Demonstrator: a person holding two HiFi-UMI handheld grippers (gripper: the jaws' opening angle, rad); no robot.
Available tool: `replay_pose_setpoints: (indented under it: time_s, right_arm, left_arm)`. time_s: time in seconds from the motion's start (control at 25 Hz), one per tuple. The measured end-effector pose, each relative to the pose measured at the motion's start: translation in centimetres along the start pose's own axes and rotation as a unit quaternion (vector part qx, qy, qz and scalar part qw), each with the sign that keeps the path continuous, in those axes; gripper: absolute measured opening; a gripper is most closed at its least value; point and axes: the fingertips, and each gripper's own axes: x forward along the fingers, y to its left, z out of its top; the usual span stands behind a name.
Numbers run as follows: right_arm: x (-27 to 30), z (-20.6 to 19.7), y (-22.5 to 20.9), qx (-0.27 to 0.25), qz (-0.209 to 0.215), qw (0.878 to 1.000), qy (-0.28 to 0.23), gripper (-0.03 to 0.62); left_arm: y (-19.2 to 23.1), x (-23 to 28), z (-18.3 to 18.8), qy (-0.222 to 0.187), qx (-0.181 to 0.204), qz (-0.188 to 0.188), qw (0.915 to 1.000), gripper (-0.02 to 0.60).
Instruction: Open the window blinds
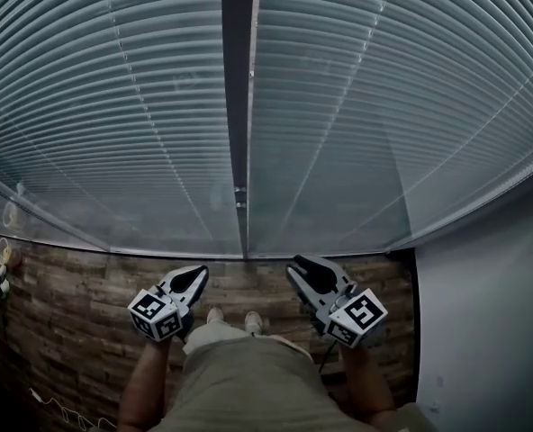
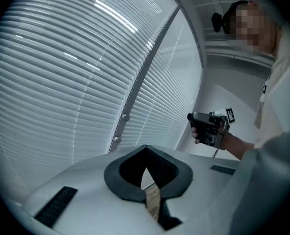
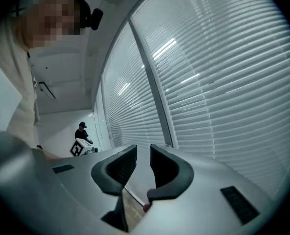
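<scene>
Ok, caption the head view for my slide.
Facing two lowered blinds, the left gripper and right gripper hang empty over the wood-look floor, touching neither blind.

Blind panels, qty 2: left blind (image 1: 113, 124), right blind (image 1: 383, 124). Window post (image 1: 238, 79) betw. them, qty 1. Grippers, qty 2: left gripper (image 1: 194, 275), right gripper (image 1: 302, 265). Marker cubes (image 1: 156, 315), qty 2, 1 ea. gripper. Shoes (image 1: 215, 314), qty 2. Floor cable (image 1: 64, 410), qty 1.
</scene>
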Motion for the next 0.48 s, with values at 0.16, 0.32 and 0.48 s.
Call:
replay_pose_setpoints:
  time_s: [0.16,0.32,0.48]
  right_arm:
    - [-0.5,-0.4,-1.5,0.006,0.004,1.0,0.001,0.089]
    - [-1.4,-1.7,-3.2,0.027,0.004,0.999,-0.019,0.089]
    - [-1.0,-0.3,-4.8,0.007,-0.002,1.0,-0.022,0.089]
  left_arm:
    - [-0.3,1.2,-0.6,0.005,0.016,0.001,0.9999,0.006]
    - [-0.5,2.5,-1.6,0.016,0.001,-0.017,0.9997,0.006]
    - [-1.0,3.6,-1.9,0.02,0.002,-0.031,0.9993,0.006]
